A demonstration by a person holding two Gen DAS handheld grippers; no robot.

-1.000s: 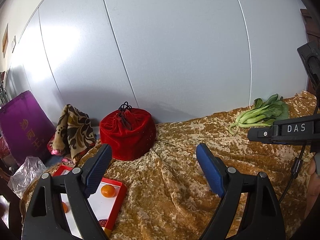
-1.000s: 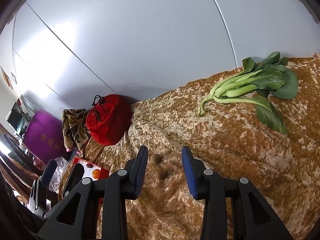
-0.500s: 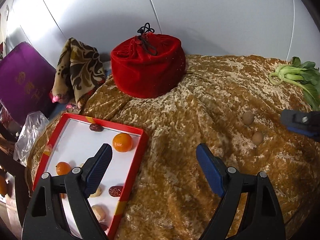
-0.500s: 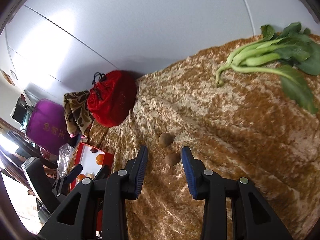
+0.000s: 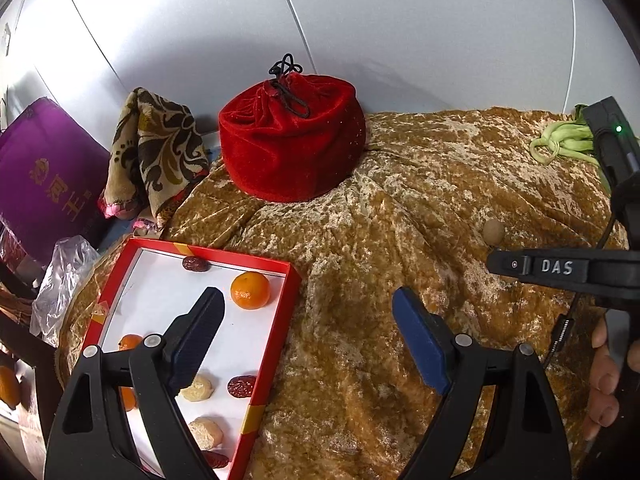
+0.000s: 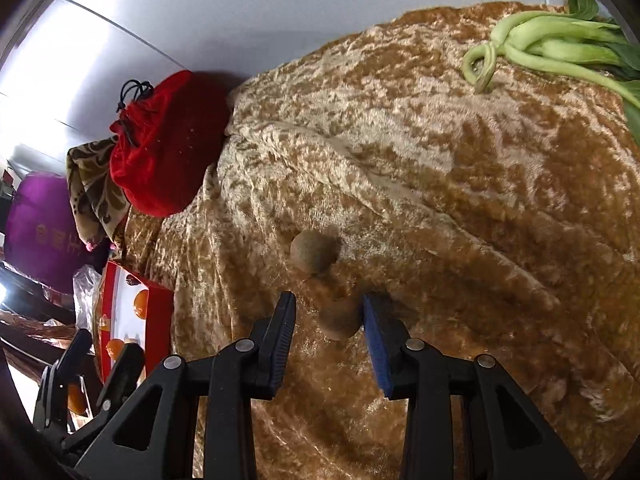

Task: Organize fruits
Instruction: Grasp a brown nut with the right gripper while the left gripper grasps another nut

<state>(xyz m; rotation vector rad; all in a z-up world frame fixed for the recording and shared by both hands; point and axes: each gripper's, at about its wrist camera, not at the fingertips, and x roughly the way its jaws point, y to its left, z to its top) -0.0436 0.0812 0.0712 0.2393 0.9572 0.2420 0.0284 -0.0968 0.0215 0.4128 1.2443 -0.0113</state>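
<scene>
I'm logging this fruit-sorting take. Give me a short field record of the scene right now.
surface: gold cloth
tray: red tray, holds an orange, dates and other pieces
loose fruit: two brown fruits, near one and far one
right gripper: jaws just closing around the near one, gap at one pad
left gripper: open, empty

Gold crushed-velvet tablecloth (image 5: 360, 240) covers the table. On it: red drawstring pouch (image 5: 292, 148), red-rimmed tray (image 5: 280, 320), bok choy (image 6: 560, 48), two brown fruits (image 6: 312, 256).
</scene>
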